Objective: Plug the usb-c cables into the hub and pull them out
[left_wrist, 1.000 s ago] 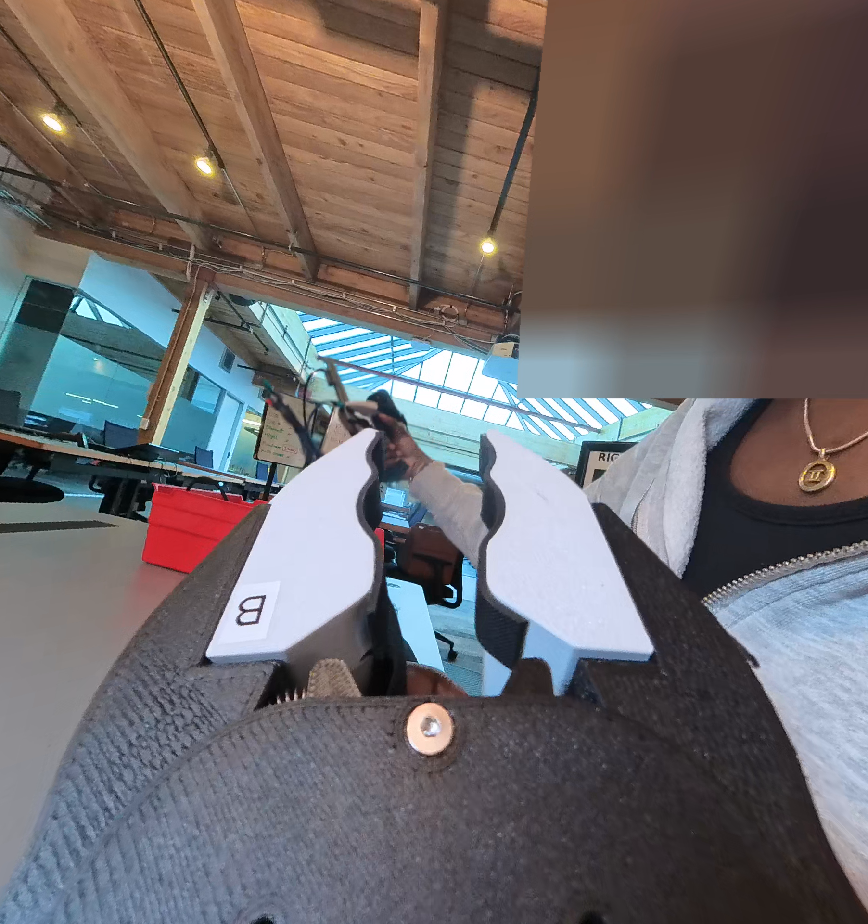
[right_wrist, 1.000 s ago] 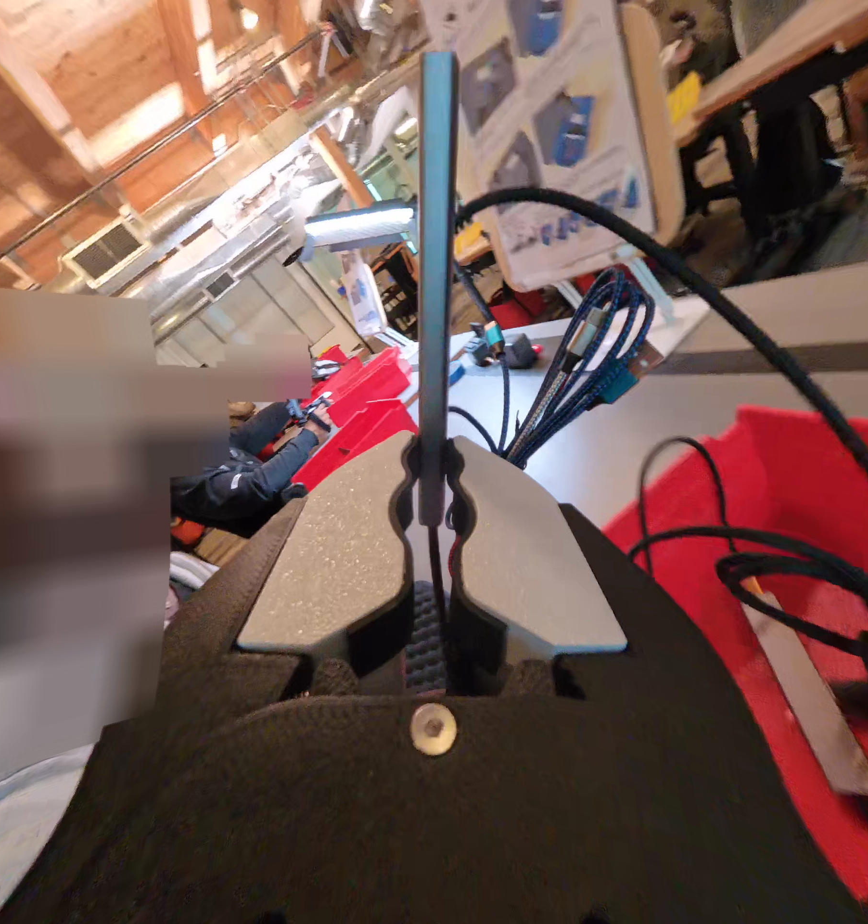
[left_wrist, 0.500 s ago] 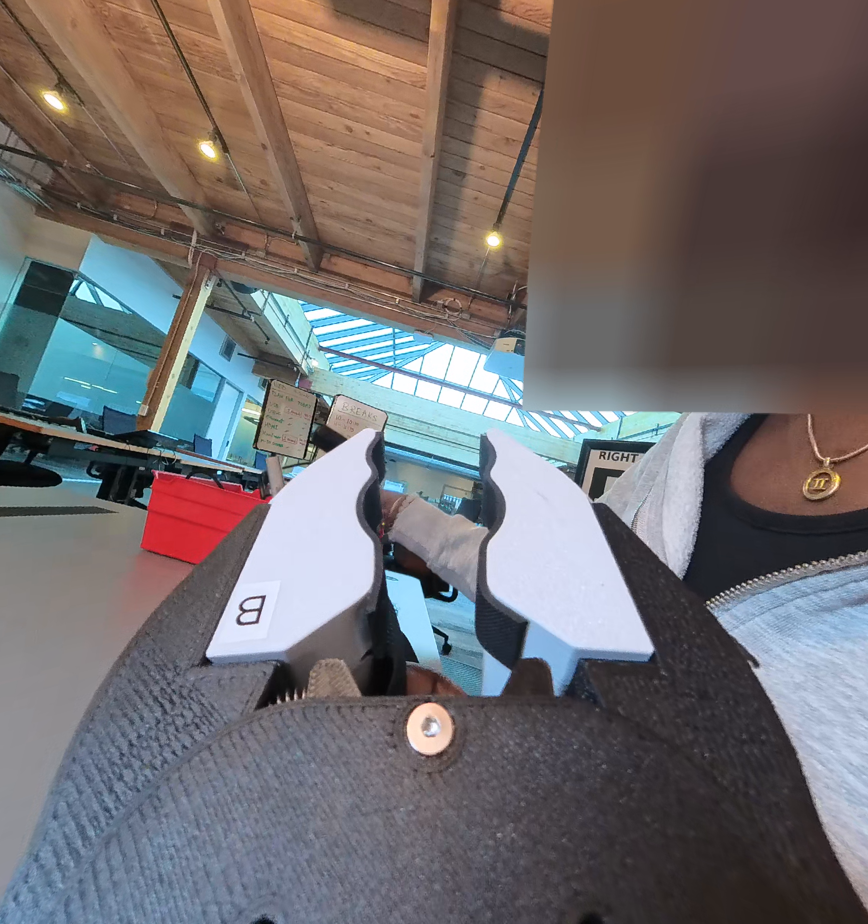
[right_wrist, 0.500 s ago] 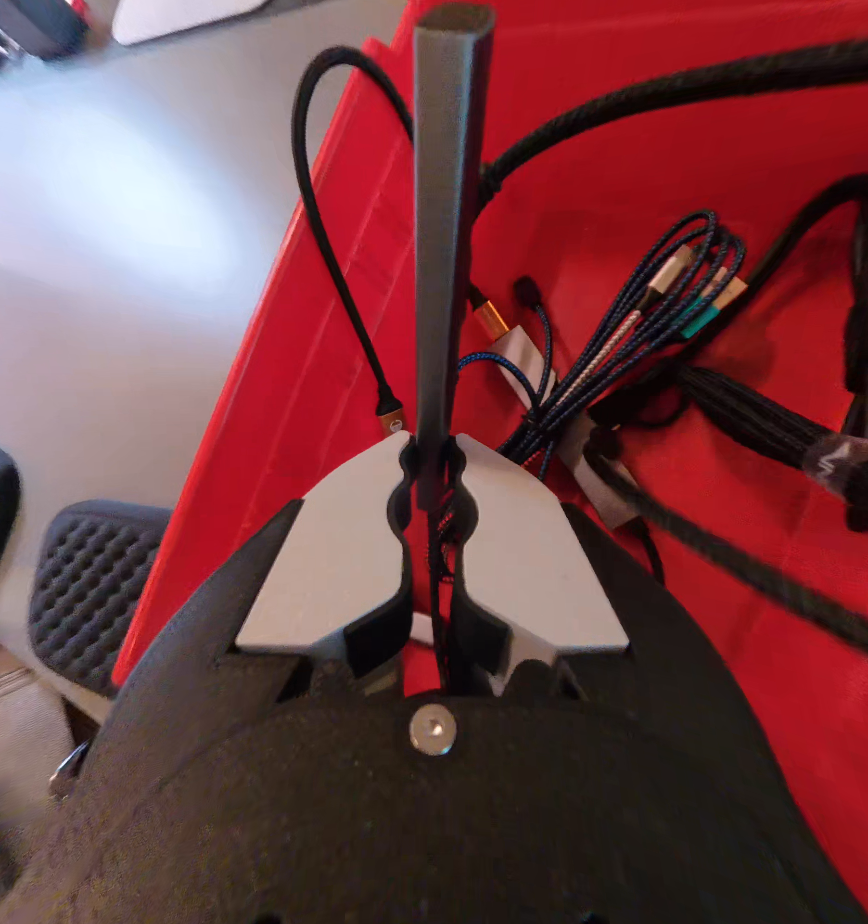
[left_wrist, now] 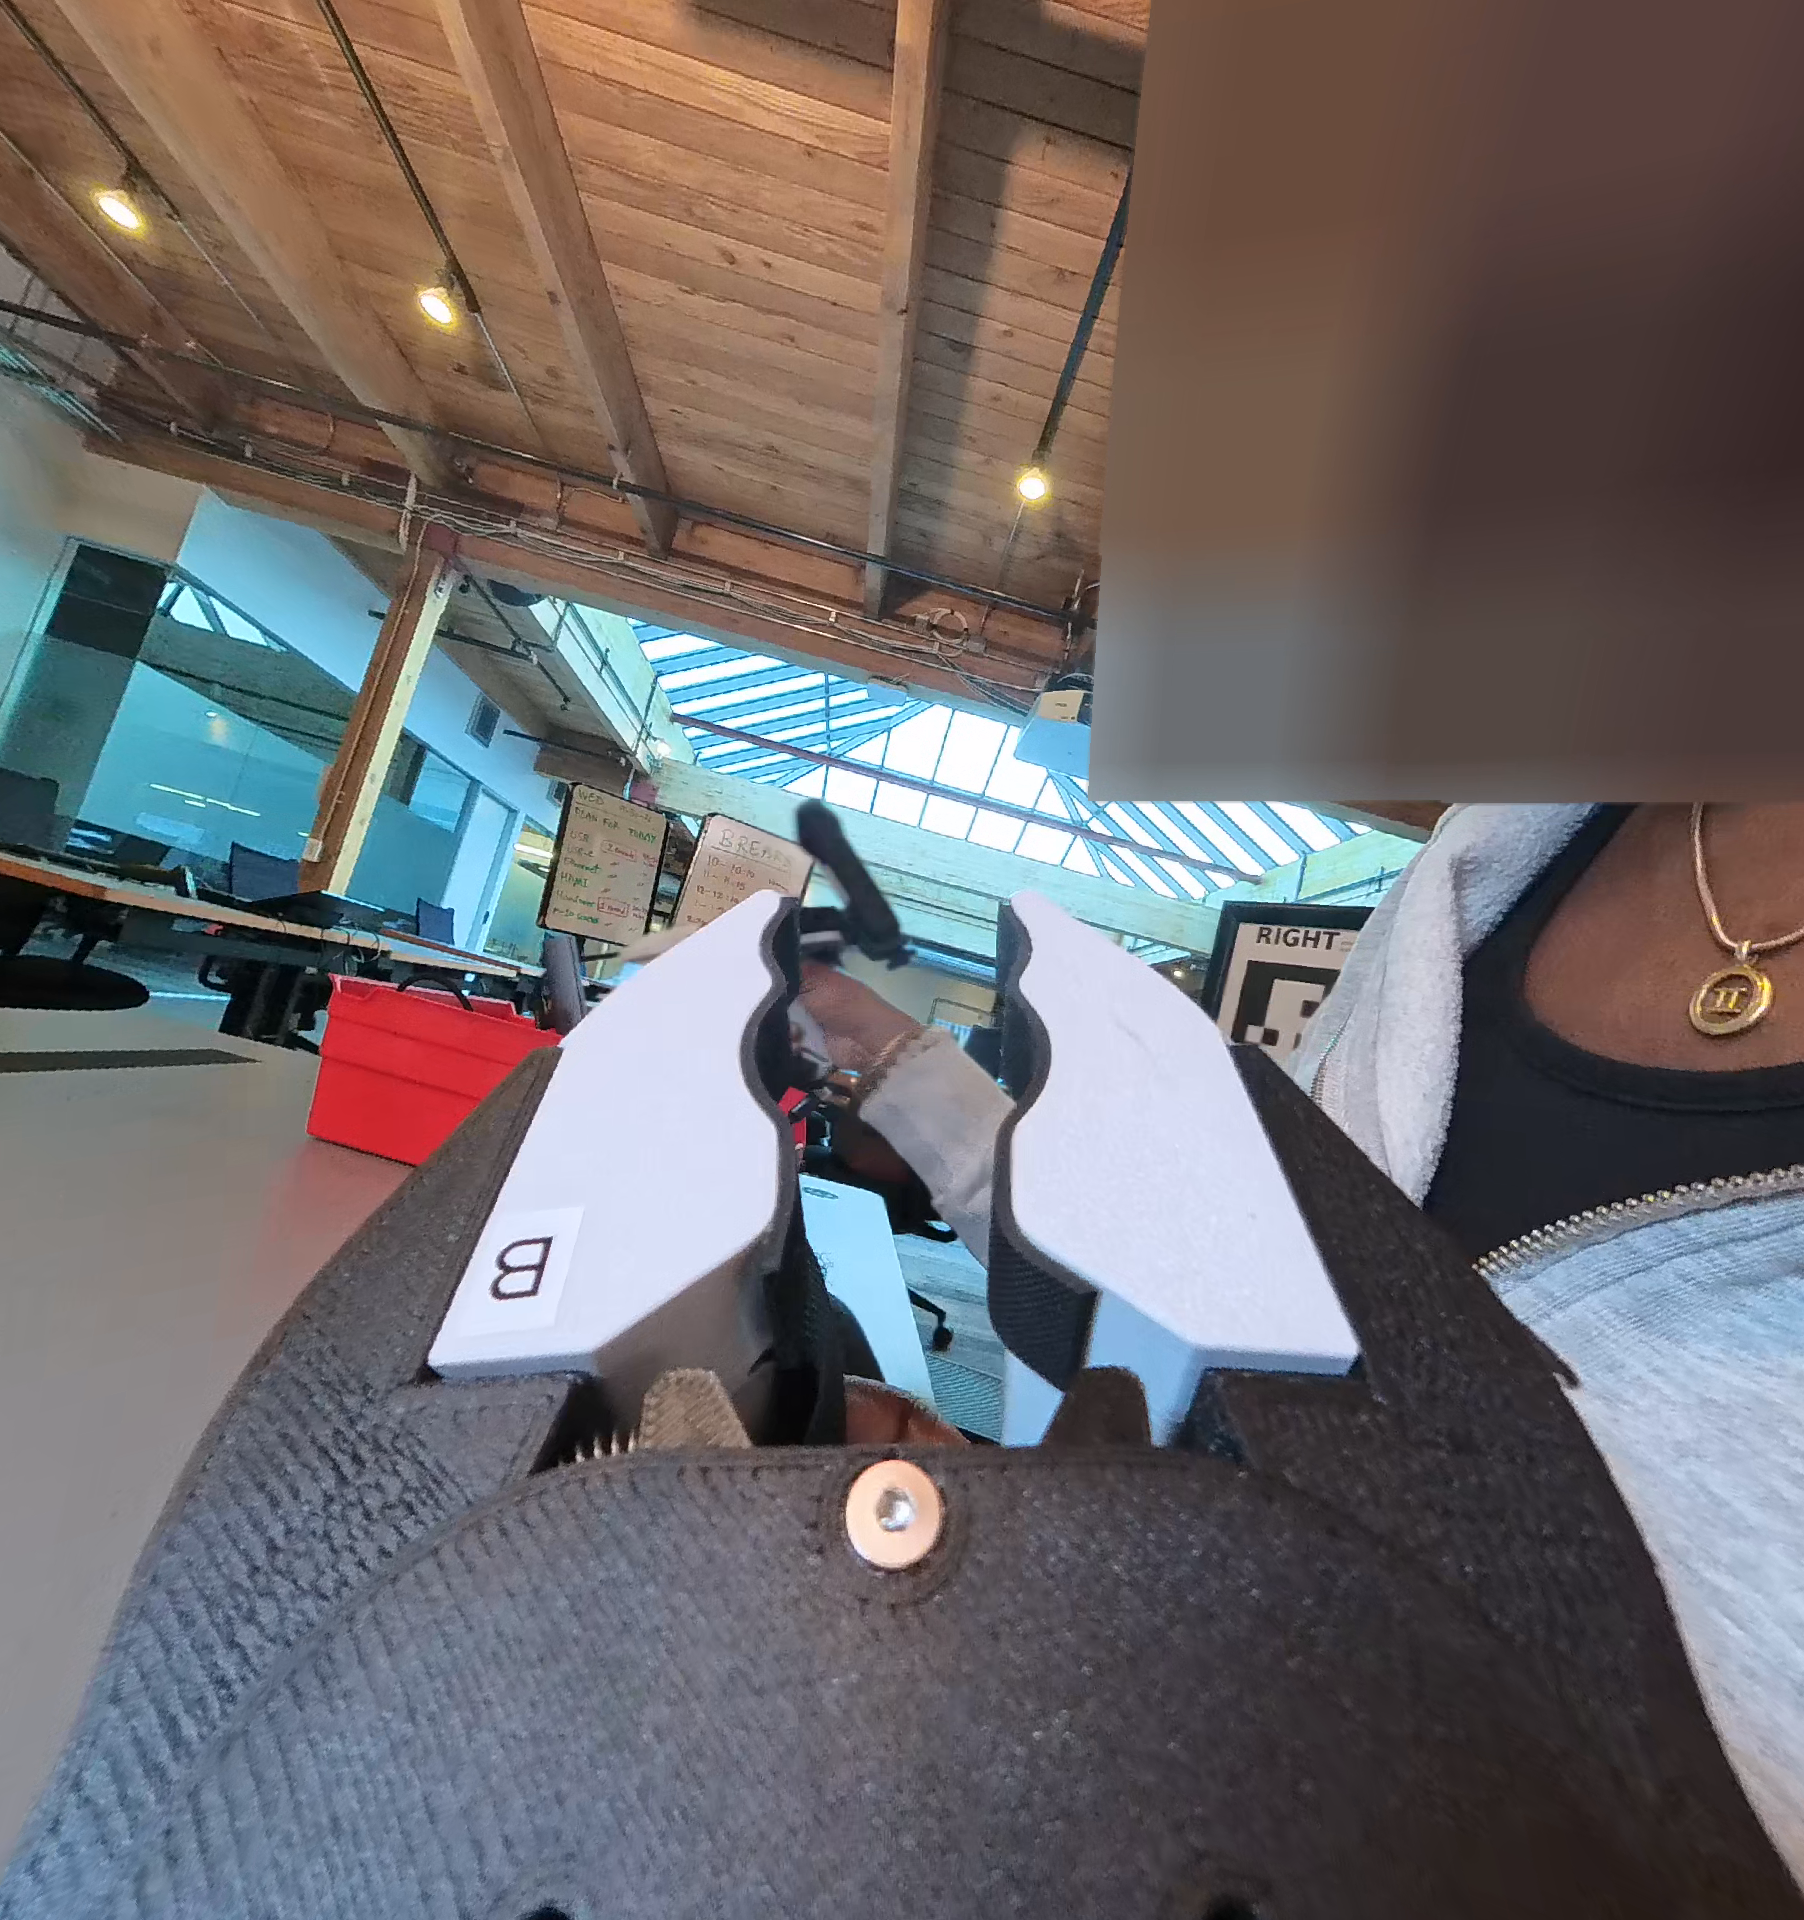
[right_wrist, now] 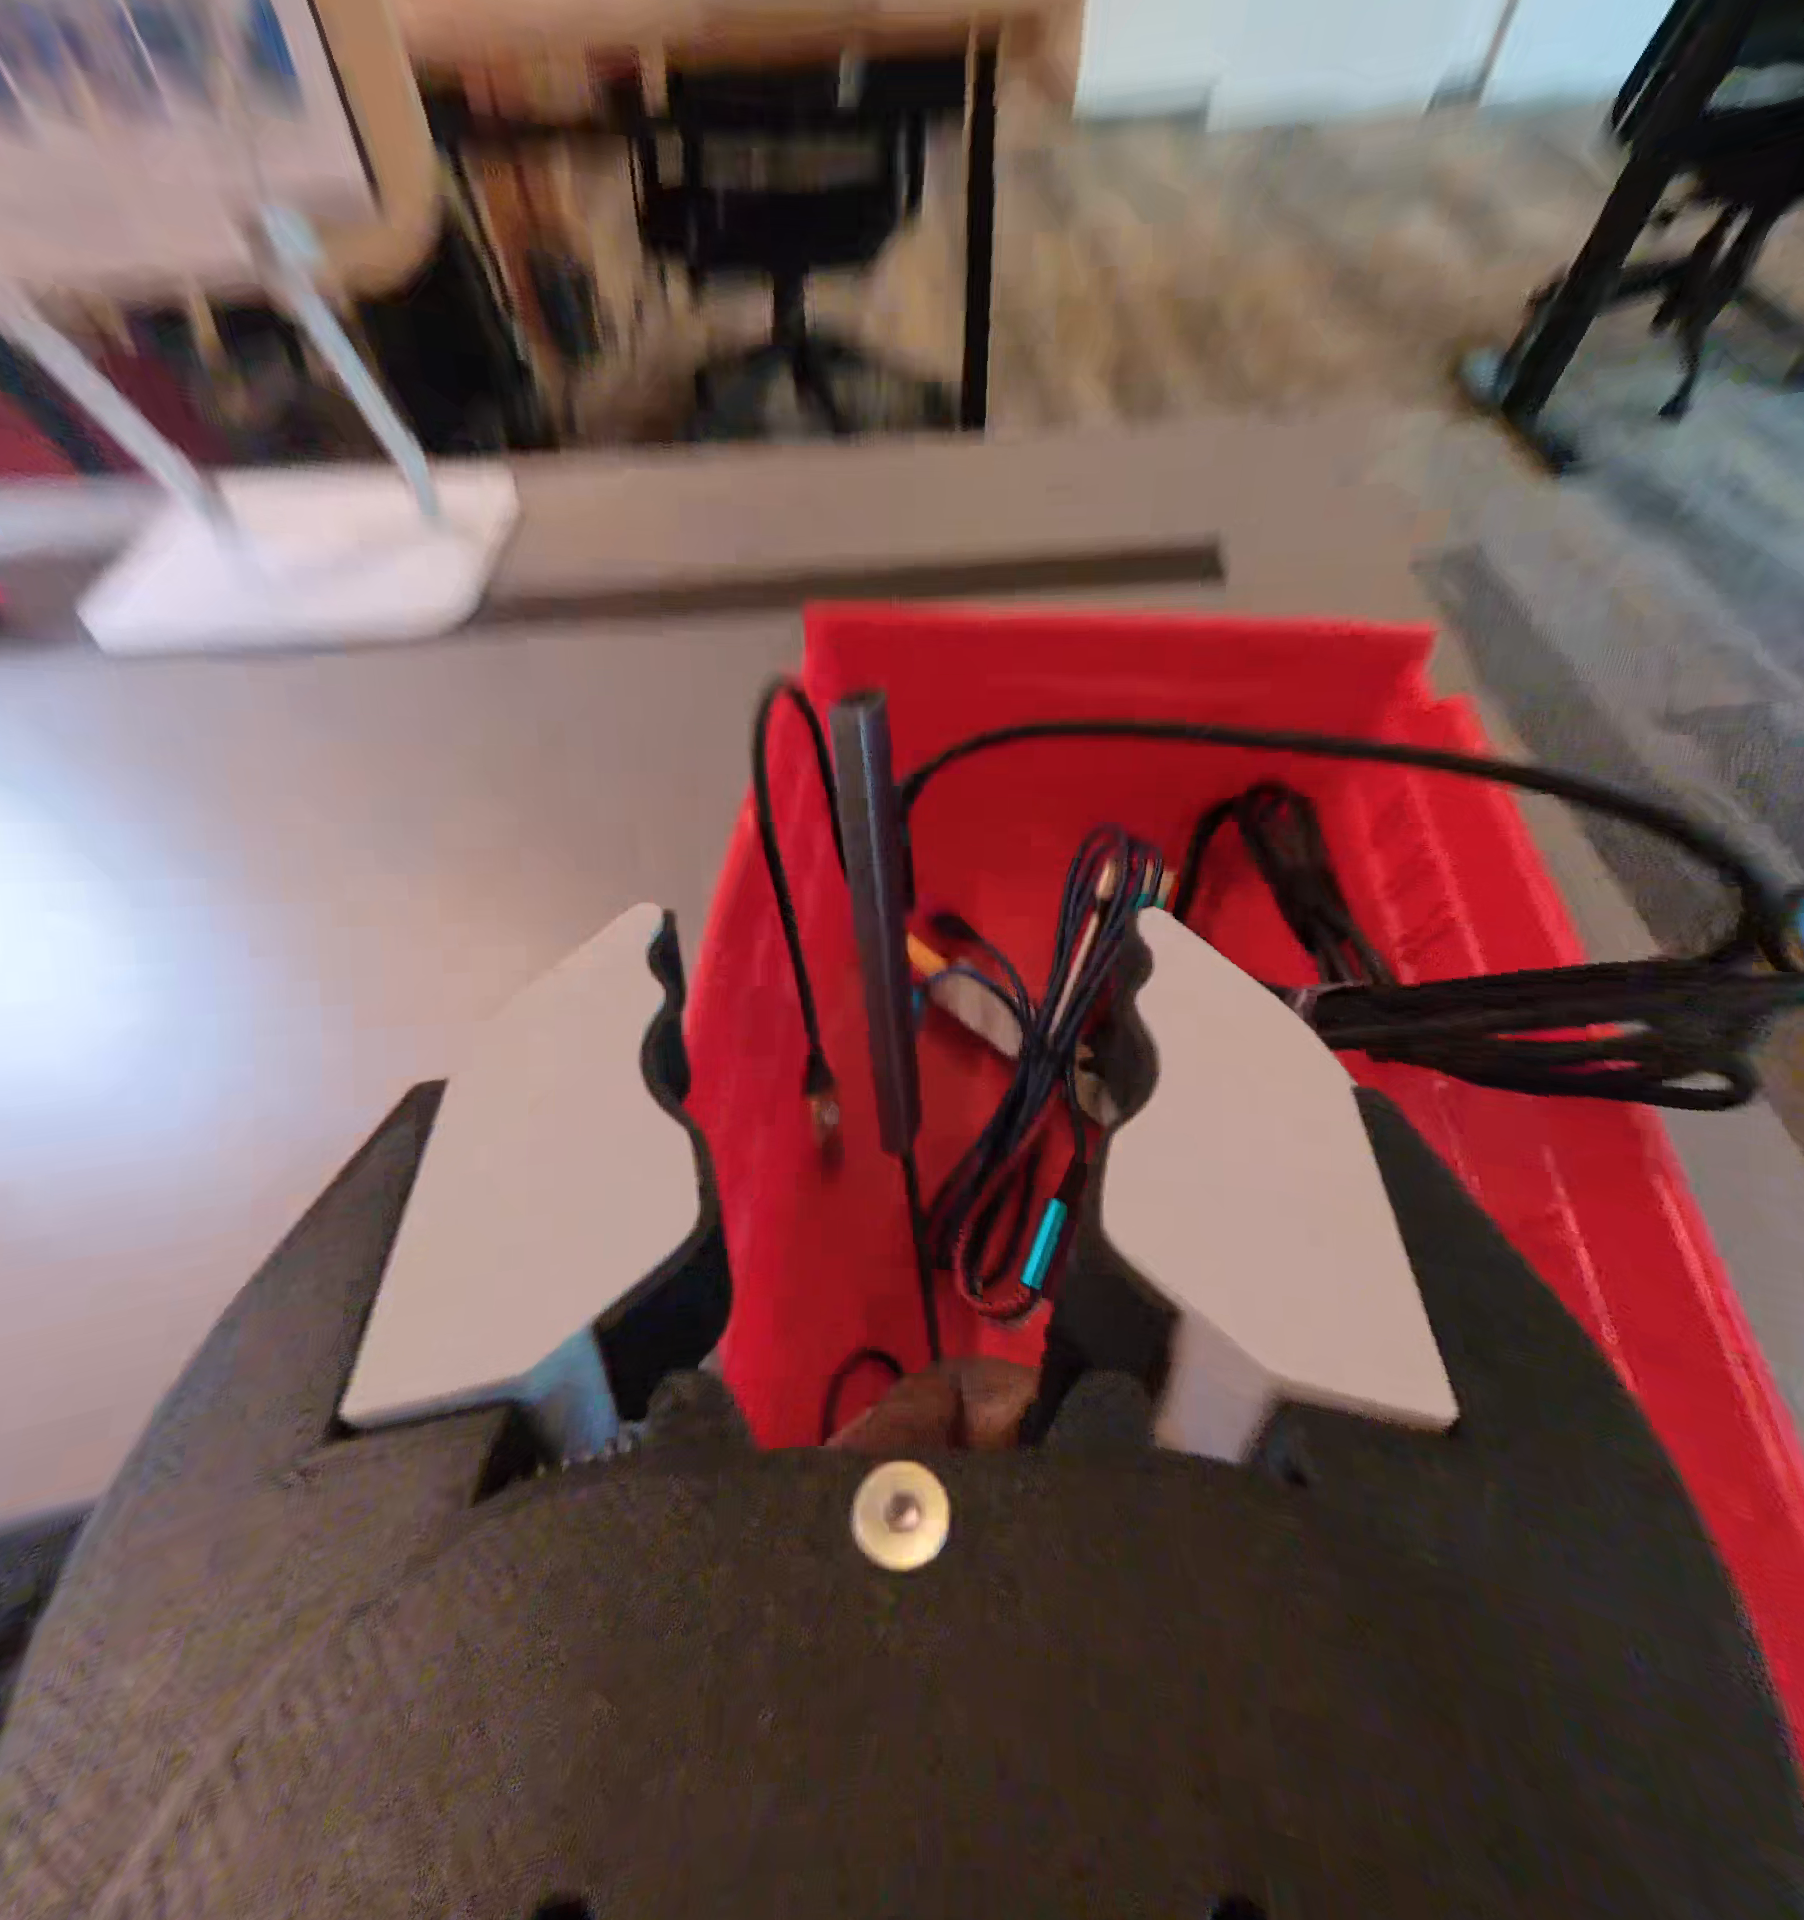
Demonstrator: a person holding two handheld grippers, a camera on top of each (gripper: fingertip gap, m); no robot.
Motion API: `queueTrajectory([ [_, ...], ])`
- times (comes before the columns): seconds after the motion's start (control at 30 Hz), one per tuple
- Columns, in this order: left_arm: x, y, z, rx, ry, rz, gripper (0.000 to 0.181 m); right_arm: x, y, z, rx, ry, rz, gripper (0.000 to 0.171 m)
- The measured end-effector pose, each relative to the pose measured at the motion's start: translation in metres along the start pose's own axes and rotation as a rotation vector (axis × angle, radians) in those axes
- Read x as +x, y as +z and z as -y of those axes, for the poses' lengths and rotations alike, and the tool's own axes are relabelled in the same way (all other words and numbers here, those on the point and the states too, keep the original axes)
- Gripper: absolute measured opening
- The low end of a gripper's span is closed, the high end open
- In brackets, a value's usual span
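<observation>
Hub (right_wrist: pixel 877 925): a dark, slim bar standing on end inside the red bin (right_wrist: pixel 1500 935), by the bin's left wall, with a thin black lead running from its lower end toward the camera. It lies between the fingers of the right claw (right_wrist: pixel 903 935) in the picture, but neither finger touches it. Right claw: wide open, holding nothing, positioned over the near end of the bin. The view is motion-blurred.

Cables (right_wrist: pixel 1043 1049): a loose blue-and-red braided bundle with teal and metal plugs lies in the bin just right of the hub. A thick black cable (right_wrist: pixel 1397 758) arches over the bin's right rim to a coiled black bundle (right_wrist: pixel 1521 1029) at that rim.

Bin: rests on the grey table (right_wrist: pixel 254 935), near its far right corner.

Left claw (left_wrist: pixel 898 925): partly open, empty, tilted up toward the wooden ceiling (left_wrist: pixel 669 260). In this view the bin (left_wrist: pixel 410 1070) sits well apart on the table (left_wrist: pixel 98 1195). A person's grey jacket (left_wrist: pixel 1708 1403) fills the right side.
</observation>
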State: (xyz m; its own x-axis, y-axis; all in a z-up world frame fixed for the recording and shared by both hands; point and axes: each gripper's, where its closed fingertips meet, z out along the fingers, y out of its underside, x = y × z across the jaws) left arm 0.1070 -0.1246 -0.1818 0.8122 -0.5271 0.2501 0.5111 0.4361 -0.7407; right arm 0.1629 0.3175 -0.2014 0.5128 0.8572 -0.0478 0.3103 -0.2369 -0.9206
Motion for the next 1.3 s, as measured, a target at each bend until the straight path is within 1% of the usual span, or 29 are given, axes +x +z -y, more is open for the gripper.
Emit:
queueTrajectory([
  [0.07,0.000,0.000,0.000,0.000,0.005,0.004,0.037,-0.011,-0.028,0.013,0.170,0.054,0.016,0.089],
  [0.1,-0.001,0.000,0.000,0.000,0.004,0.007,0.037,-0.020,-0.040,0.010,0.211,0.062,0.035,0.090],
  [0.13,-0.001,0.000,0.000,0.000,0.002,0.009,0.037,-0.032,-0.048,-0.002,0.195,0.063,0.062,0.084],
  [0.17,-0.001,0.000,0.000,0.001,0.000,0.010,0.037,-0.044,-0.052,-0.024,0.108,0.074,0.085,0.073],
  [0.23,-0.001,0.000,0.000,0.000,-0.001,0.012,0.037,-0.062,-0.049,-0.074,-0.098,0.083,0.108,0.075],
  [0.27,-0.002,0.000,0.000,0.000,-0.002,0.014,0.037,-0.065,-0.046,-0.092,-0.171,0.045,0.096,0.073],
  [0.3,-0.002,0.000,0.000,0.000,-0.004,0.015,0.037,-0.065,-0.041,-0.105,-0.218,-0.010,0.067,0.067],
  [0.33,-0.002,0.000,0.000,0.001,-0.006,0.016,0.037,-0.063,-0.036,-0.113,-0.253,-0.066,0.033,0.053],
  [0.37,-0.002,0.000,0.000,0.002,-0.005,0.018,0.037,-0.060,-0.031,-0.118,-0.279,-0.121,-0.010,0.023],
  [0.4,-0.002,0.000,0.000,0.002,-0.004,0.019,0.037,-0.053,-0.027,-0.117,-0.281,-0.180,-0.075,0.007],
  [0.5,-0.002,0.001,-0.001,-0.002,0.001,0.019,0.037,-0.060,-0.015,-0.113,-0.297,-0.304,-0.113,0.007],
  [0.57,-0.002,0.001,-0.001,-0.007,-0.004,0.016,0.037,-0.071,-0.006,-0.110,-0.309,-0.362,-0.104,0.010],
  [0.7,-0.001,0.001,-0.001,-0.004,0.007,0.014,0.037,-0.101,0.009,-0.106,-0.307,-0.386,-0.074,0.014],
  [0.87,0.001,0.001,-0.001,-0.006,0.012,0.009,0.037,-0.147,0.023,-0.102,-0.287,-0.426,-0.027,0.015],
  [1.0,0.002,0.001,-0.001,-0.007,0.018,0.002,0.037,-0.192,0.032,-0.100,-0.254,-0.413,0.052,0.014],
  [1.13,0.002,0.001,-0.003,-0.015,0.025,0.004,0.037,-0.248,0.038,-0.100,-0.204,-0.380,0.157,0.014],
  [1.23,0.005,0.001,-0.003,-0.018,0.040,-0.009,0.040,-0.293,0.040,-0.101,-0.176,-0.401,0.214,0.014],
  [1.3,0.009,0.002,-0.004,-0.024,0.063,-0.028,0.037,-0.326,0.041,-0.102,-0.167,-0.435,0.267,0.016],
])
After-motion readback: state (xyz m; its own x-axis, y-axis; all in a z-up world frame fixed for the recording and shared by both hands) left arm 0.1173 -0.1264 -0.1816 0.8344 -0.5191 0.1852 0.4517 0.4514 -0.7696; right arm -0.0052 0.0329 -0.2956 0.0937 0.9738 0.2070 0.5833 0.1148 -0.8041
